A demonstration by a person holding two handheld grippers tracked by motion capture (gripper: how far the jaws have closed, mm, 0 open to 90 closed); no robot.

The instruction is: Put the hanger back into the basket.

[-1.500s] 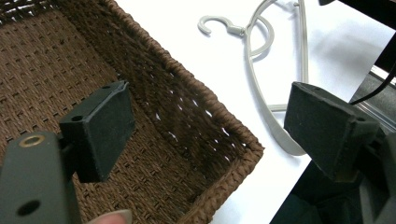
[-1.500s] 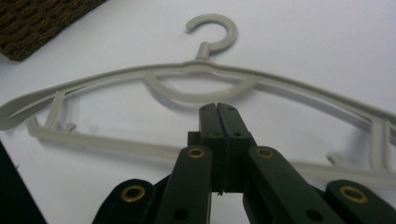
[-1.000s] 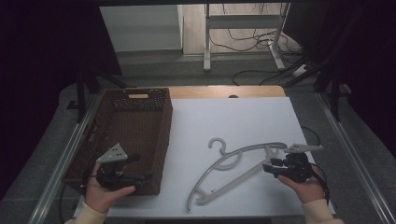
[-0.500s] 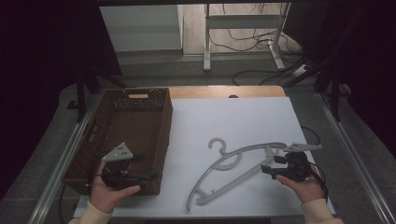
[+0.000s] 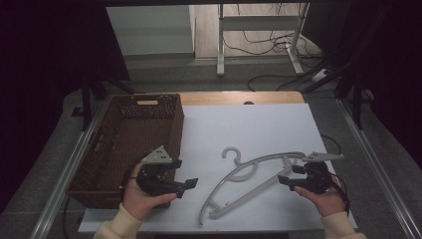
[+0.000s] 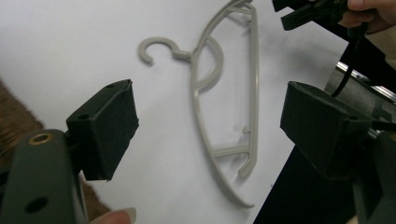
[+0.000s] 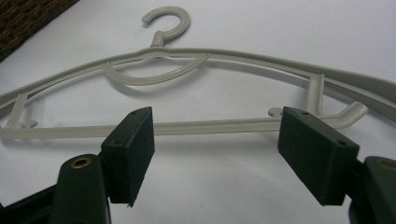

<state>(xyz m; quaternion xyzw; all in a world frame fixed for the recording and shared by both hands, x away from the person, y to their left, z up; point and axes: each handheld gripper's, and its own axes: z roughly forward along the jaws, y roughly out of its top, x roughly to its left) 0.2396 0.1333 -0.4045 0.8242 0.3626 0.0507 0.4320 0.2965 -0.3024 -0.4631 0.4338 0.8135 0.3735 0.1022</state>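
**Hanger flat on the white table, both grippers spread**

Your table (image 5: pixel 259 129) runs out of the high view at its near edge, and the wicker basket's (image 5: pixel 124 144) near wall sits behind your left hand (image 5: pixel 142 196). The grey plastic hanger (image 5: pixel 249 179) lies flat mid-table, long axis slanting from near-left to far-right, hook (image 5: pixel 231 154) pointing away toward the basket side. Your left gripper (image 5: pixel 186 185) hovers beside the basket, jaws wide apart, empty. Your right gripper (image 7: pixel 217 140) stands spread just before the hanger's lower bar (image 7: pixel 210 127), grasping nothing.
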